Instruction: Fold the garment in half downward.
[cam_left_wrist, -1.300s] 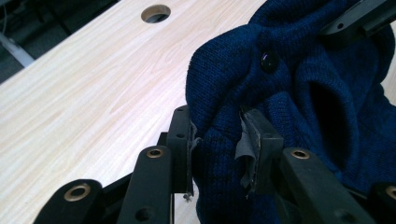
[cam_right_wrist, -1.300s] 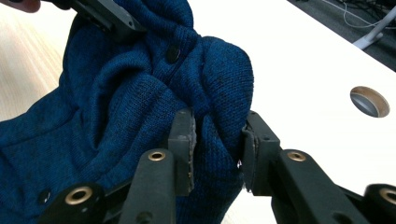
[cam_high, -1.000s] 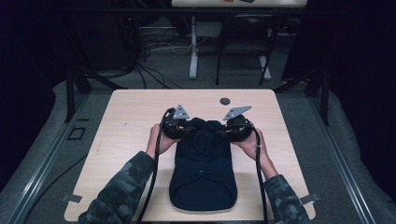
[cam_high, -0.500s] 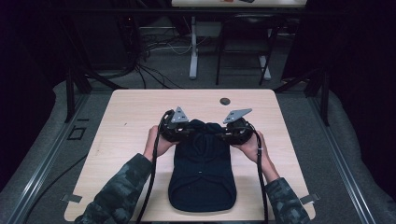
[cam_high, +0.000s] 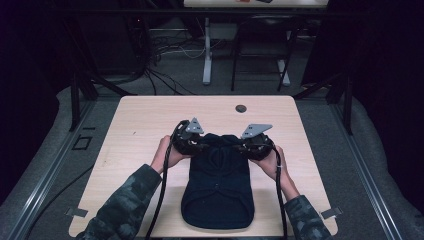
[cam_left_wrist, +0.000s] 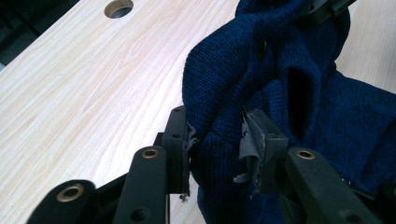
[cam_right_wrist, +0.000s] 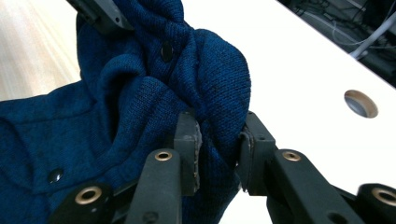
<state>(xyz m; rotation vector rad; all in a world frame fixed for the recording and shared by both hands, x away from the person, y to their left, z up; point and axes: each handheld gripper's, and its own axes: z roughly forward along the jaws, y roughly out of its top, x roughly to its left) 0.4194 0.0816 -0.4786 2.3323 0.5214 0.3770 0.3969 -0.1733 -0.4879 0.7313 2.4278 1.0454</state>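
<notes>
A dark blue knitted garment (cam_high: 218, 187) lies on the pale wooden table (cam_high: 145, 125), stretching from the middle toward the front edge. My left gripper (cam_high: 196, 146) pinches the garment's far left corner, and in the left gripper view its jaws are shut on a bunched fold of the knit (cam_left_wrist: 219, 140). My right gripper (cam_high: 246, 147) holds the far right corner, its jaws shut on a thick fold (cam_right_wrist: 219, 135). The far edge of the garment is lifted and rumpled between the two grippers. Small dark snap buttons (cam_right_wrist: 166, 50) show on the fabric.
A round cable hole (cam_high: 241, 108) sits in the table near its far edge. Bare table surface lies to the left, right and beyond the garment. Black frame posts (cam_high: 75, 90) and floor cables stand around the table.
Both grippers have drawn slightly toward the person with the garment's far edge held, bunching the fabric a little more.
</notes>
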